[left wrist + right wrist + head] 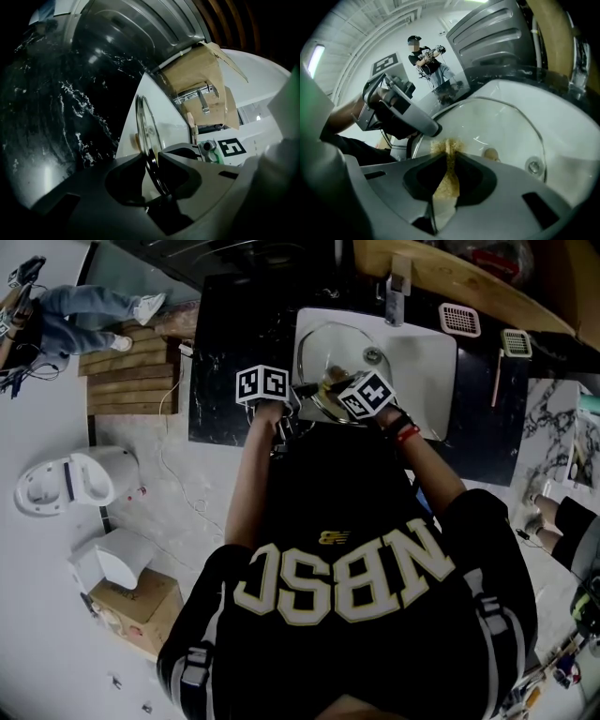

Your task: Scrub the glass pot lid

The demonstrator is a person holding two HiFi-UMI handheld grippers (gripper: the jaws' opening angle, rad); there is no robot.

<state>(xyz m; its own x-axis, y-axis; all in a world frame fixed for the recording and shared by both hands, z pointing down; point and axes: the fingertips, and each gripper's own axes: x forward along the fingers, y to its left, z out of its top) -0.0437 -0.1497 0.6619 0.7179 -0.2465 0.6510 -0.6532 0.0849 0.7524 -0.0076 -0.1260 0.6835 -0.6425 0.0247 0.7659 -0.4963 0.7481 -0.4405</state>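
Glass lid is standing edge-on over the white sink, upper centre of the head view: left claw pinching its rim, right claw clamping a tan pad at its face. Hard scrubbing is risking twisting it loose.

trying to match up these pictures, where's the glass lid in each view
Head view: the glass lid is in the upper middle, inside the white sink.
Left gripper view: it stands edge-on in the lower middle, its rim gripped by the left hand-held gripper.
Right gripper view: its broad face fills the middle and right.
Shared landmark: the white sink, seen behind the lid in both gripper views.
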